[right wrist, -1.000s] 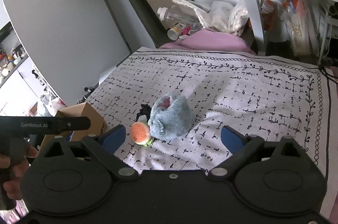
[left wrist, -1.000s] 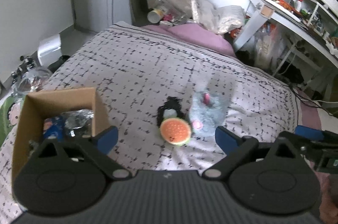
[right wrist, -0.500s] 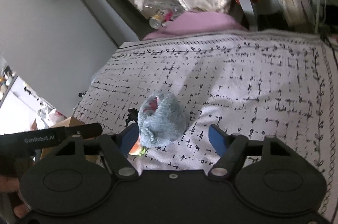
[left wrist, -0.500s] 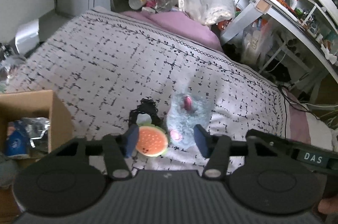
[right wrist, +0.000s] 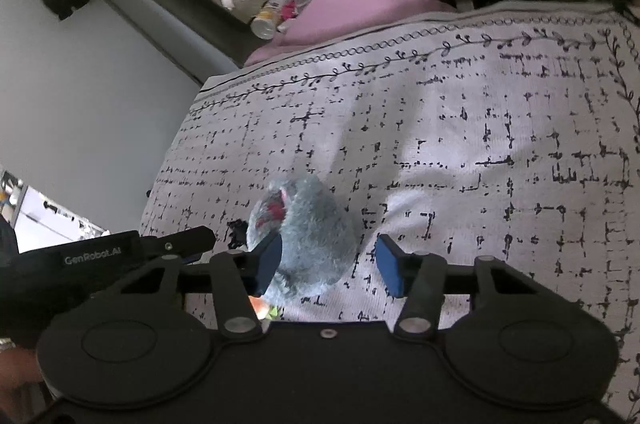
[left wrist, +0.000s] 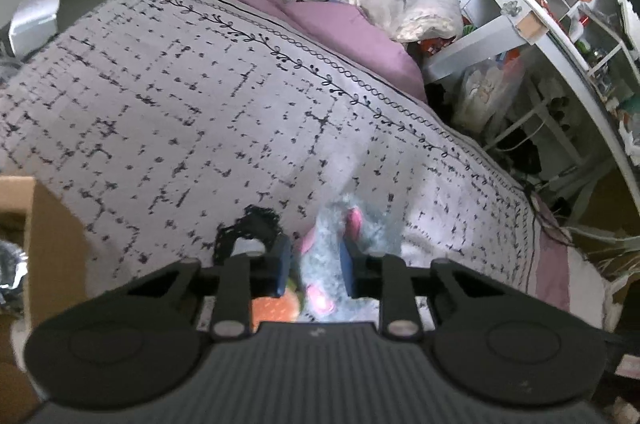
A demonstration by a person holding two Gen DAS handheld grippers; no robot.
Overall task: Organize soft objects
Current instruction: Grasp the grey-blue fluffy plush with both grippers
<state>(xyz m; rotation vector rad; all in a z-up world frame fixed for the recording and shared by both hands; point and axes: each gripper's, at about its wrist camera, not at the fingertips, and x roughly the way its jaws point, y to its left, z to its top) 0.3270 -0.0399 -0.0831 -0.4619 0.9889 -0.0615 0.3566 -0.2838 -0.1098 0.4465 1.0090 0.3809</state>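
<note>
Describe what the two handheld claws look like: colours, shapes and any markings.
Both claws, left claw and right claw, are matte black with blue rectangular finger pads, two round discs on a ribbed body, and silver pivot screws. The left claw's side reads "GenRobot.AI" in white.

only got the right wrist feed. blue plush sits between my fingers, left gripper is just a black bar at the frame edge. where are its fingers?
Observer: The left gripper has its fingers set close on either side of the near end of the plush. Blur hides whether they are squeezing it.
Operator: there's an orange sliver under the plush. what is it?
Observer: A round orange toy, lying against the plush just below the left gripper's left finger.
Operator: where's the bin?
Observer: A cardboard box stands at the far left edge of the left wrist view.
</note>
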